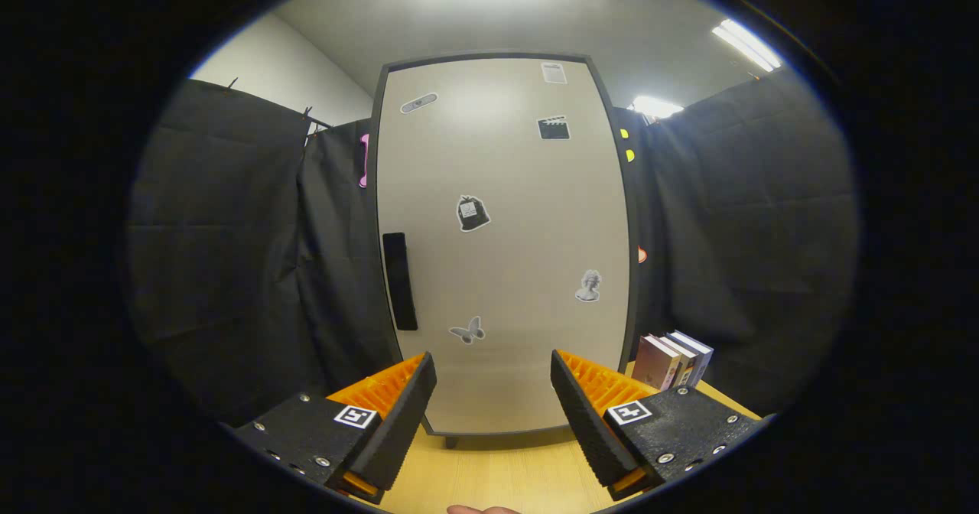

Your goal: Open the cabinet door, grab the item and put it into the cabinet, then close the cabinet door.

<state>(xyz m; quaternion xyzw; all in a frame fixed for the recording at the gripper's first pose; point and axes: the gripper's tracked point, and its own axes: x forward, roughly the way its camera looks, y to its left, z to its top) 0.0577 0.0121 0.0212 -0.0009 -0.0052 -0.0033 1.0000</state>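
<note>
A tall cabinet stands straight ahead on a wooden table [497,476]. Its pale door [501,246] is shut and carries several stickers. A dark vertical handle [400,281] sits along the door's left side, a little above my left finger. My gripper [493,376] is open, its two fingers spread wide with nothing between them, just short of the door's lower part. A few upright books [673,359] stand on the table to the right of the cabinet, beyond my right finger.
Black cloth walls close in the booth on both sides of the cabinet. The table runs under the cabinet's feet and toward me. A fingertip of a person's hand [482,509] shows at the near edge below the fingers.
</note>
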